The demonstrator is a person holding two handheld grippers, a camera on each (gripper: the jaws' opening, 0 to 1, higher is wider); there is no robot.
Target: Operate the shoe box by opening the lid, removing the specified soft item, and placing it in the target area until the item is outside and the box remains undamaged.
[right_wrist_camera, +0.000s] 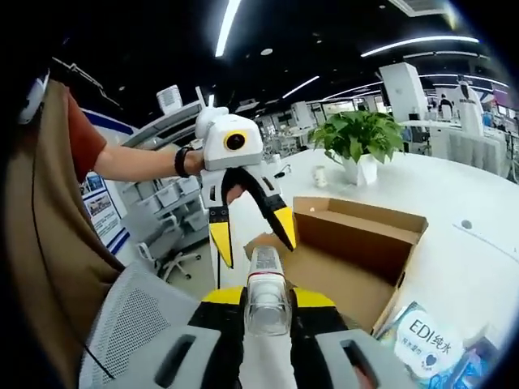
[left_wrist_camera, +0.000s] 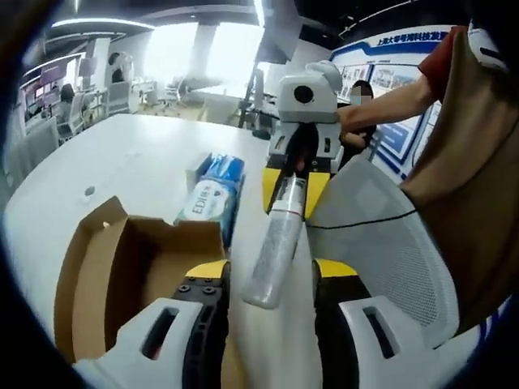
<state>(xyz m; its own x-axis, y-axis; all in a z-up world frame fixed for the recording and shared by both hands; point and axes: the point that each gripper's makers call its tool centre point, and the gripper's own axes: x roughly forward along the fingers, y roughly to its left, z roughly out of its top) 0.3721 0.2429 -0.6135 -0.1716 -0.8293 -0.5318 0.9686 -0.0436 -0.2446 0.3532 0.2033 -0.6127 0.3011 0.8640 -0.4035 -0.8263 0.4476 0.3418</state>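
An open brown cardboard shoe box [left_wrist_camera: 122, 267] [right_wrist_camera: 357, 243] stands on the white table [left_wrist_camera: 130, 162] with its lid folded back. My right gripper [right_wrist_camera: 268, 298] [left_wrist_camera: 293, 190] is shut on a translucent white tube-like soft item [left_wrist_camera: 276, 247] [right_wrist_camera: 266, 292] and holds it in the air beside the box. My left gripper [left_wrist_camera: 269, 275] [right_wrist_camera: 253, 243] is open, facing the right one. Its yellow-tipped jaws stand on either side of the item's free end. I cannot tell whether they touch it.
A blue pack of EDI wet wipes [left_wrist_camera: 212, 198] [right_wrist_camera: 422, 340] lies on the table beside the box. A white mesh chair back [left_wrist_camera: 389, 243] [right_wrist_camera: 138, 324] is close under the grippers. A potted plant [right_wrist_camera: 361, 138] stands farther along the table. The person's arm [right_wrist_camera: 138, 162] holds the left gripper.
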